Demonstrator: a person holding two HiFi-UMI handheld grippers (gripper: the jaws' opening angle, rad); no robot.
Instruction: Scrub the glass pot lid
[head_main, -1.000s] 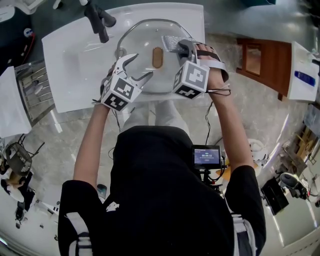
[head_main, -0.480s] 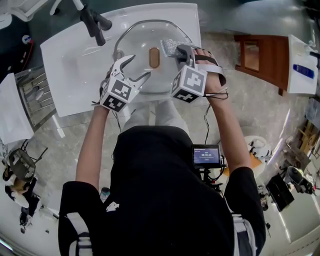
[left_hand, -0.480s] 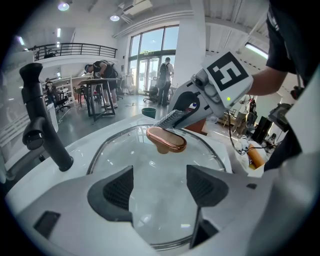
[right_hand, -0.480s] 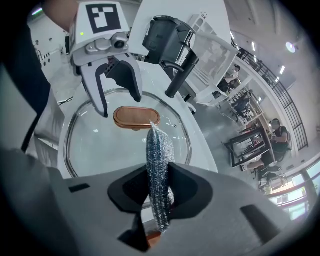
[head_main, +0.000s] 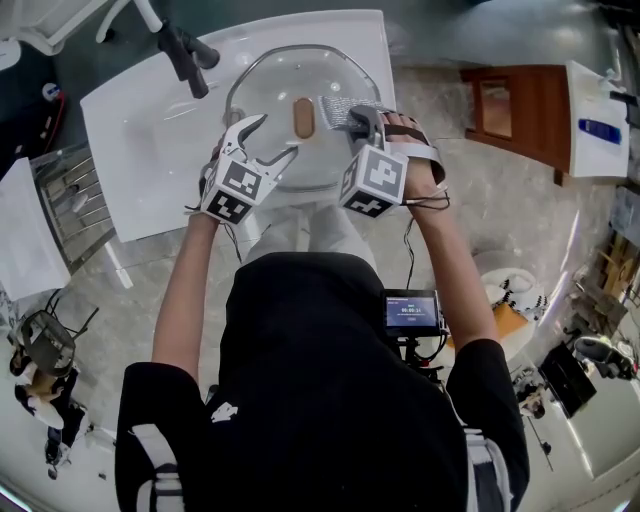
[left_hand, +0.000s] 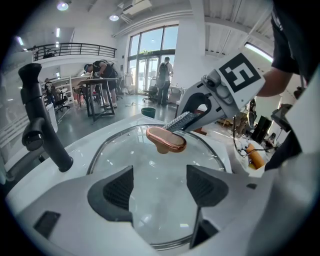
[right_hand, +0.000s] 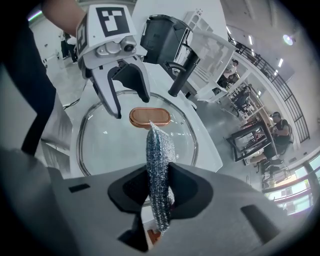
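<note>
**Scrubber beside the lid's knob**

The glass pot lid (head_main: 268, 85) lies on the white basin (head_main: 140, 150). The right gripper (head_main: 356, 113) is clenched on a silver mesh scrubber (head_main: 336, 107), and the scrubber's tip is just beside the copper knob (head_main: 304, 117). The left gripper (head_main: 275, 137) has its jaws apart and empty, over the lid's near edge.

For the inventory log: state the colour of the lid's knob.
The knob is glossy copper-brown; the left gripper view shows it best.

Bright daylight, bent edges

We see bright, even light with faint shadows. In the left gripper view, tall windows (left_hand: 150, 55) blow out white, and the glass pot lid (left_hand: 155, 170) carries soft glare. Both gripper views curve and darken at their corners.
</note>
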